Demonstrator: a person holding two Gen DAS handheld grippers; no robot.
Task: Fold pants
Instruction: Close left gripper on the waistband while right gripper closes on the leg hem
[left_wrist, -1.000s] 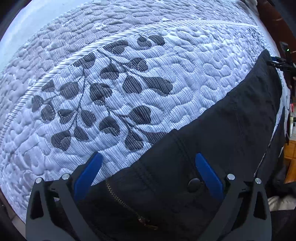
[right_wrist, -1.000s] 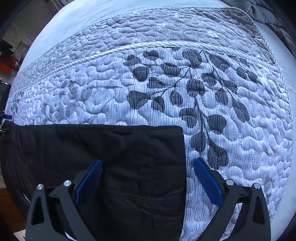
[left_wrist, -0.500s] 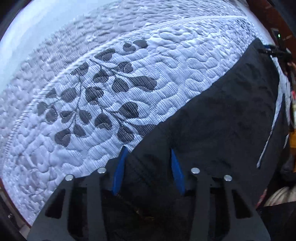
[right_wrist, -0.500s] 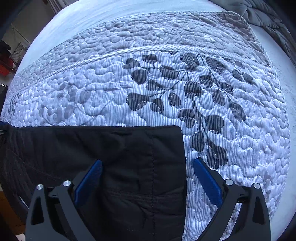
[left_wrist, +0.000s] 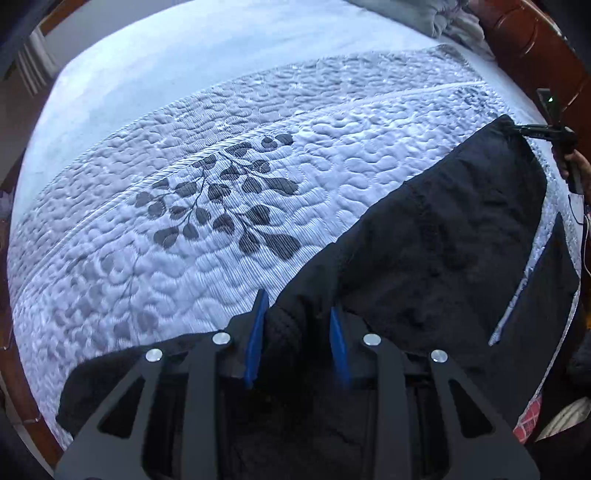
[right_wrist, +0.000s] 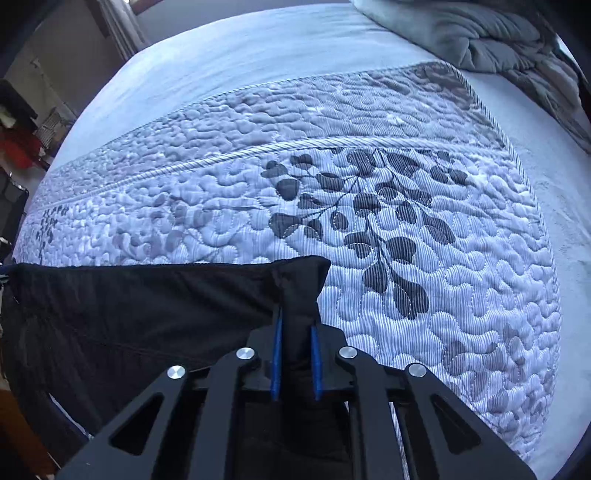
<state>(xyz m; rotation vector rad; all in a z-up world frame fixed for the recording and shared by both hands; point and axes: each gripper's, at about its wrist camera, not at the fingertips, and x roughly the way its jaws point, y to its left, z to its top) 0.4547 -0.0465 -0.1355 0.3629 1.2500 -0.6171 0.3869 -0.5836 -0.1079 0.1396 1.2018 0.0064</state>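
Note:
Black pants (left_wrist: 443, 240) lie stretched along the near edge of a quilted bed cover. My left gripper (left_wrist: 297, 302) points steeply down at the waist end. Its jaws are closing, with a bunched fold of black cloth pressed between the blue pads. In the right wrist view my right gripper (right_wrist: 295, 319) is shut on the far corner of the pants (right_wrist: 147, 302), and that corner stands up above the pads. The left wrist view shows the right gripper (left_wrist: 546, 131) small at the far right, on the pants' other end.
The white-and-grey quilt (left_wrist: 221, 221) with a dark leaf print (right_wrist: 369, 221) covers the bed beyond the pants. A crumpled grey blanket (right_wrist: 498, 40) lies at the back right. A wooden bed frame (left_wrist: 535, 37) runs along the right. Clutter stands at the far left (right_wrist: 18, 147).
Both grippers stood open over the flat pants; now both have closed on the cloth. Both have lifted, so more of the bed shows and the gripped cloth rises off the quilt.

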